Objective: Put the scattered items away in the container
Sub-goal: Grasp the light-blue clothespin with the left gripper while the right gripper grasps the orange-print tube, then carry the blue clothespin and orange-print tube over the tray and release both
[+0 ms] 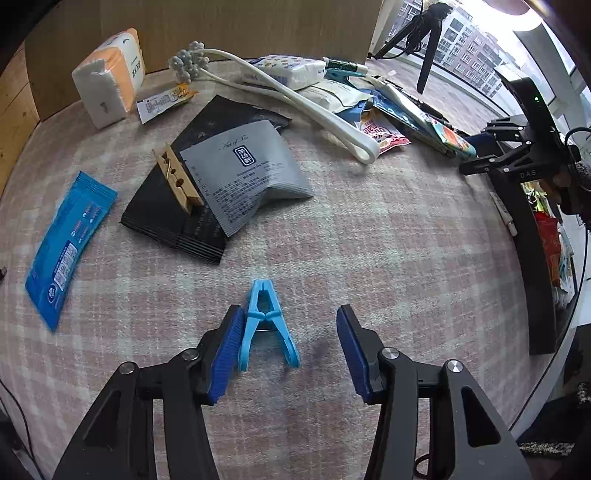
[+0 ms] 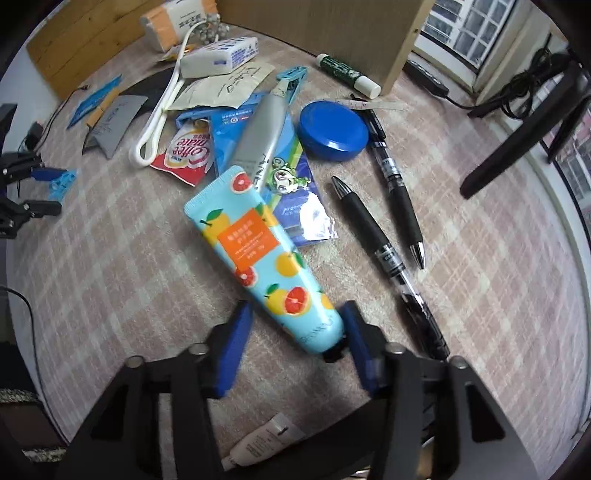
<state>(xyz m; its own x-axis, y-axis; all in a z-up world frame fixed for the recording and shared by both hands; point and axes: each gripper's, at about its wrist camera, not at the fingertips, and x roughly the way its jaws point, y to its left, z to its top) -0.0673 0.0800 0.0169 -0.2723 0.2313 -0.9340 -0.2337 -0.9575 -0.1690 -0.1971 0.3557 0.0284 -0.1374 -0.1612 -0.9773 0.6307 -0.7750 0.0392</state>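
In the left wrist view a light-blue clothespin (image 1: 267,325) lies on the checked cloth between the pads of my left gripper (image 1: 291,332). The left pad touches the clip and the right pad stands well apart, so this gripper is open. In the right wrist view my right gripper (image 2: 295,321) points down over a fruit-printed hand cream tube (image 2: 255,236), with both blue pads against the tube's cap end, which rests on the cloth. A black container (image 1: 532,258) holding colourful packets stands at the table's right edge.
Around the tube lie two black pens (image 2: 369,221), a blue round tin (image 2: 334,131), a grey tube (image 2: 258,133) and several packets. A grey tea sachet (image 1: 243,173), wooden clothespin (image 1: 177,177), blue wipes pack (image 1: 66,243) and tissue pack (image 1: 107,77) lie near the clip. A wooden board (image 2: 325,29) stands behind.
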